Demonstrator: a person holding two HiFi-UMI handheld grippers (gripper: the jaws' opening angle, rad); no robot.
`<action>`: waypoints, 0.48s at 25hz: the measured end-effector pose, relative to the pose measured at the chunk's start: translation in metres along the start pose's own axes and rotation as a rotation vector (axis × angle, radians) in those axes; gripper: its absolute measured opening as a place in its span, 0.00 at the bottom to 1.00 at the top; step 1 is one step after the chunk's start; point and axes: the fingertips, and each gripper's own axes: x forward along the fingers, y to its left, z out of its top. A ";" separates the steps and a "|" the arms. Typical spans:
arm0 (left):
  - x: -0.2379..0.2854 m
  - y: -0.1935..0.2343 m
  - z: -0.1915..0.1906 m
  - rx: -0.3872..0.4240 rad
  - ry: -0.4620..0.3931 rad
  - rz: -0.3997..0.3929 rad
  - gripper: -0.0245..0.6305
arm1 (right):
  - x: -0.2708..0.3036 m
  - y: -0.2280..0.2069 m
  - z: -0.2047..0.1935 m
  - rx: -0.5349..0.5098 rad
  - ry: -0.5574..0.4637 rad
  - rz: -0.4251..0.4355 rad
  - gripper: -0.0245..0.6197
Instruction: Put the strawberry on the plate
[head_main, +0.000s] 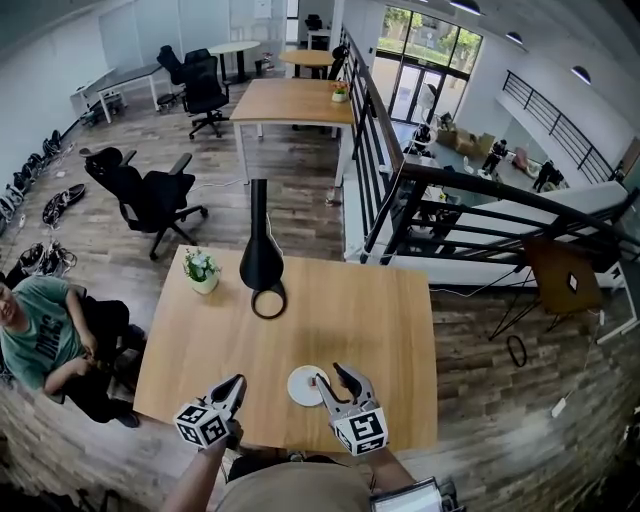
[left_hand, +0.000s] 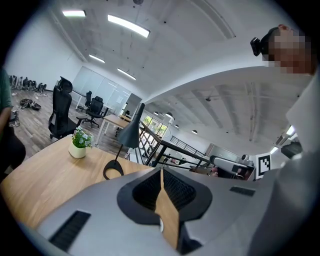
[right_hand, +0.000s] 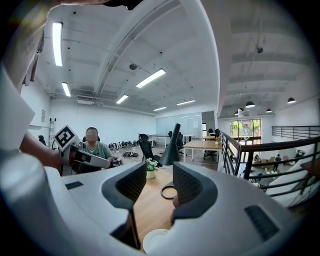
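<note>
A small white plate (head_main: 302, 386) lies near the table's front edge. My right gripper (head_main: 330, 374) hangs just over the plate's right rim, jaws apart. In the right gripper view the plate (right_hand: 154, 240) shows below the wide gap of the right gripper (right_hand: 160, 175). A small reddish lump (right_hand: 174, 200) peeks out at the right jaw's inner edge; I cannot tell whether it is the strawberry. No strawberry shows clearly in any view. My left gripper (head_main: 237, 382) is left of the plate. Its jaws meet at the tip with nothing between them in the left gripper view (left_hand: 161, 172).
A black desk lamp (head_main: 262, 258) with a ring base and a small potted plant (head_main: 202, 271) stand at the table's far side. A person in a green shirt (head_main: 38, 335) sits off the table's left edge. A black railing (head_main: 400, 200) runs beyond the table.
</note>
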 end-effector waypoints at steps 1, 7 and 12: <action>0.000 0.000 -0.001 -0.002 0.003 -0.001 0.04 | -0.001 0.001 -0.002 -0.001 0.005 -0.002 0.31; 0.000 -0.005 -0.006 -0.011 0.011 -0.009 0.04 | -0.007 0.010 -0.010 -0.031 0.034 0.025 0.19; -0.001 -0.004 -0.009 -0.018 0.014 -0.014 0.04 | -0.004 0.013 -0.015 -0.036 0.040 0.019 0.16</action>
